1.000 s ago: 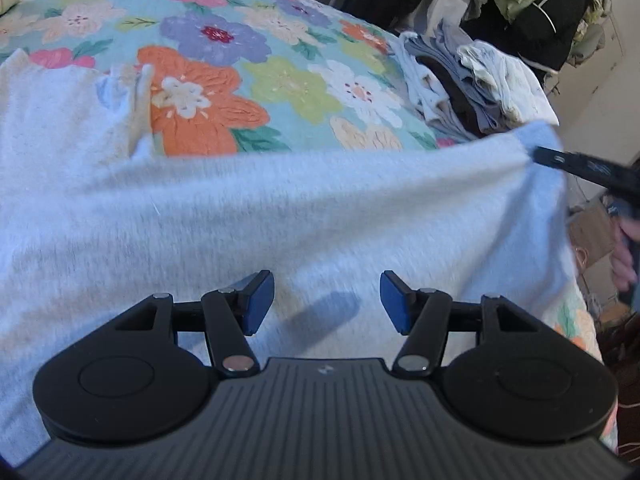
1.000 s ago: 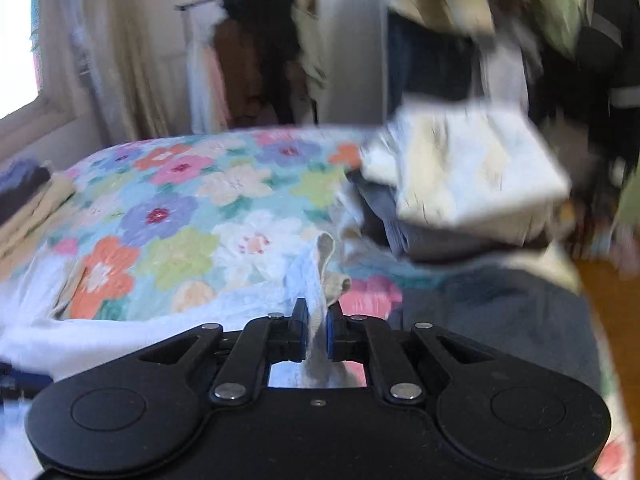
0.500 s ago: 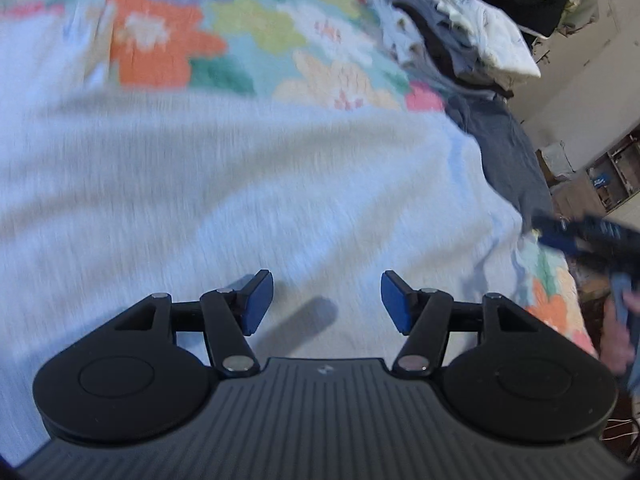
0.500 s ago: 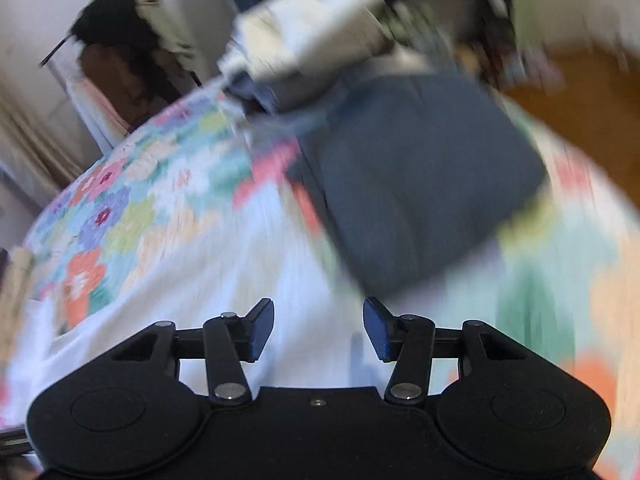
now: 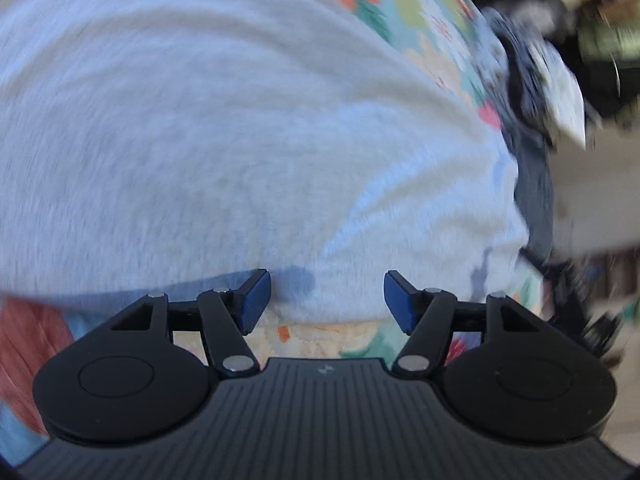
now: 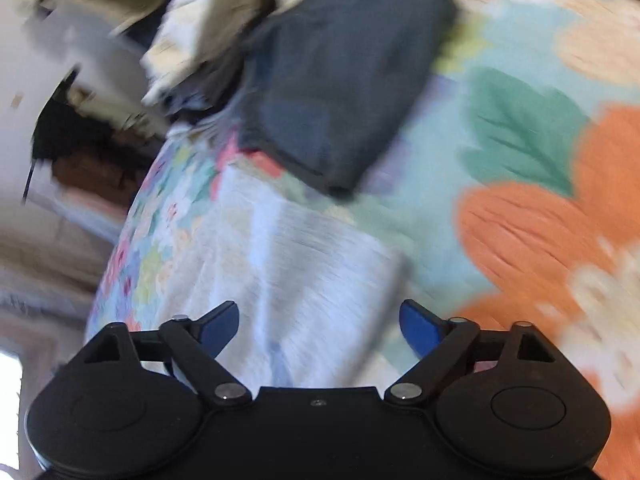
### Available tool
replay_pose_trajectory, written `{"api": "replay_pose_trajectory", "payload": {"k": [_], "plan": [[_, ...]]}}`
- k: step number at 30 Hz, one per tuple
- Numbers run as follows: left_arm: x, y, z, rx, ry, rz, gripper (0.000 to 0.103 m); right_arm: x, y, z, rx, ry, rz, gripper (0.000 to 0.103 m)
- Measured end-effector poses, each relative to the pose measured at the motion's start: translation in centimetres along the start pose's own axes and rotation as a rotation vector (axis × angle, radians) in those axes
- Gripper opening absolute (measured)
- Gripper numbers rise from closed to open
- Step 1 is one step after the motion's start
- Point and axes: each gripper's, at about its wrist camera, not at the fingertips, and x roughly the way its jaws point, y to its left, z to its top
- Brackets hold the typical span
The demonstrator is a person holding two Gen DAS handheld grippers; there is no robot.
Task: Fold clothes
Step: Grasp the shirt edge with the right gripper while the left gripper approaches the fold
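While both the left tool [image 5: 326, 298] and the right tool [image 6: 318, 330], its jaws just opened, gape empty, the grey garment [image 5: 240, 140] lies released and could slump toward the bed [image 6: 520, 200] edge at six o'clock.

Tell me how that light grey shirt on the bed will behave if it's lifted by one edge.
The shirt probably goes floppy: it lies flat, following the bedspread. It looks thin, so likely light. Its soft knit seems unlikely to slip.

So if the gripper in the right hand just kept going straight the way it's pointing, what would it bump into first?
Most likely the pale grey garment spread on the floral bedspread. The right gripper is open, angled down at it. The picture is blurred, so depth is uncertain.
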Motion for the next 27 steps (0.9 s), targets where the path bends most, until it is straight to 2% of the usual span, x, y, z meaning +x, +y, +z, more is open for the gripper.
{"api": "replay_pose_trajectory", "payload": {"k": [1, 2, 3, 4, 5, 8, 10, 14, 17, 20, 23, 26, 27], "plan": [[-0.1, 0.1, 0.1, -0.015, -0.007, 0.0, 0.062, 0.7, 0.8, 0.0, -0.044, 0.003, -0.022, 0.044], [-0.1, 0.1, 0.1, -0.027, -0.014, 0.0, 0.062, 1.2, 1.6, -0.1, -0.094, 0.003, -0.046, 0.02], [-0.2, 0.0, 0.1, -0.015, -0.028, 0.011, 0.062, 1.3, 2.8, -0.2, -0.166, -0.014, -0.074, 0.008], [-0.4, -0.3, -0.1, 0.006, -0.033, 0.026, 0.062, 1.1, 4.1, -0.4, -0.251, -0.04, -0.1, 0.007], [-0.6, -0.6, -0.2, 0.027, -0.037, 0.041, 0.062, -0.3, 6.1, -0.9, -0.39, -0.104, -0.121, 0.007], [-1.8, -1.2, -0.9, 0.068, -0.039, 0.07, 0.063, -6.1, 9.8, -2.9, -0.729, -0.271, -0.157, 0.004], [-2.8, -1.1, -1.4, 0.067, -0.049, 0.055, 0.065, -8.4, 8.8, -2.9, -0.705, -0.249, -0.161, 0.003], [-3.9, 0.2, -2.5, 0.022, -0.054, 0.049, 0.068, -6.4, 4.2, -2.3, -0.563, -0.122, -0.227, 0.004], [-4.5, 2.1, -3.0, -0.036, -0.068, 0.061, 0.068, -4.3, 1.7, -2.4, -0.486, -0.063, -0.232, 0.004], [-7.2, 3.8, -2.8, -0.073, -0.165, 0.1, 0.068, -3.4, 0.7, -2.5, -0.453, -0.05, -0.23, 0.005], [-10.4, 5.4, -2.5, -0.099, -0.315, 0.196, 0.068, -3.4, 0.4, -2.9, -0.447, -0.061, -0.236, 0.005], [-12.4, 7.8, -2.7, -0.197, -0.408, 0.299, 0.068, -3.4, -0.1, -3.1, -0.427, -0.072, -0.232, 0.005], [-12.9, 8.9, -2.9, -0.239, -0.423, 0.303, 0.068, -3.3, -0.3, -3.1, -0.418, -0.075, -0.228, 0.006]]}}
